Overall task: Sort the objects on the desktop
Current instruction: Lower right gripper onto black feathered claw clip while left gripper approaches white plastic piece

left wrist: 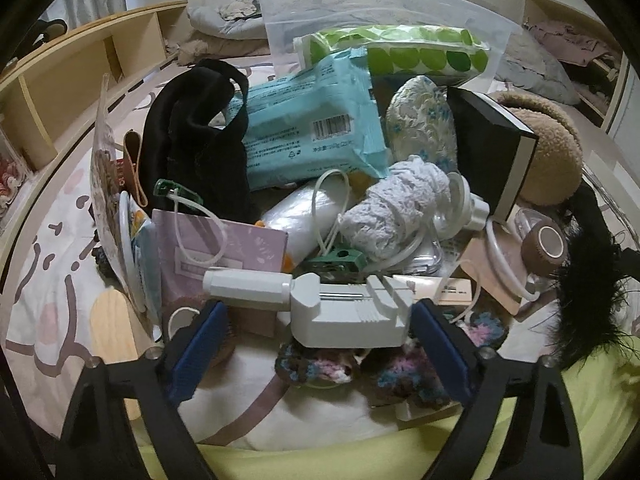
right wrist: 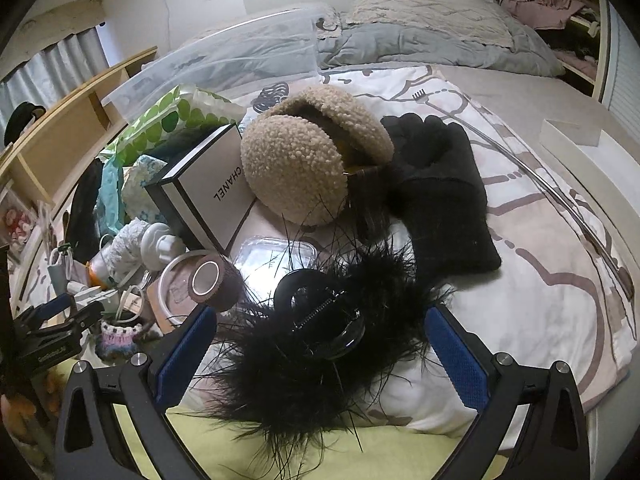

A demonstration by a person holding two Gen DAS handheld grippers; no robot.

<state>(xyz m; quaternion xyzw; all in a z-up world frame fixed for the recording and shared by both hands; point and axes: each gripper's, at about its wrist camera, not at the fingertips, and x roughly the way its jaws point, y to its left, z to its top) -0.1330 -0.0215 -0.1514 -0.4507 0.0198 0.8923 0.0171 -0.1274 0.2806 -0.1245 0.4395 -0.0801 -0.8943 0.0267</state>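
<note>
- The left gripper [left wrist: 314, 330] is standing wide open around one white plastic tool with a round handle [left wrist: 320, 302], not pressing it.
- The right gripper [right wrist: 320, 344] is gaping wide over one black hair claw [right wrist: 320, 316] lying on black feathers [right wrist: 304, 376].
- One black knitted glove [right wrist: 440, 188] is lying beside bare patterned bed cover [right wrist: 540, 280].
- One clear plastic bin [left wrist: 384, 12] is closing the far side.

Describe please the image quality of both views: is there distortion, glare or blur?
Left wrist view: strong fisheye bending curves the wooden shelf; dark vignette at the corners; the white plastic tool is sharp; light is dim and even. Right wrist view: same barrel distortion; a bright glare washes out the clear plastic tray; the black feather trim looks slightly soft.
</note>
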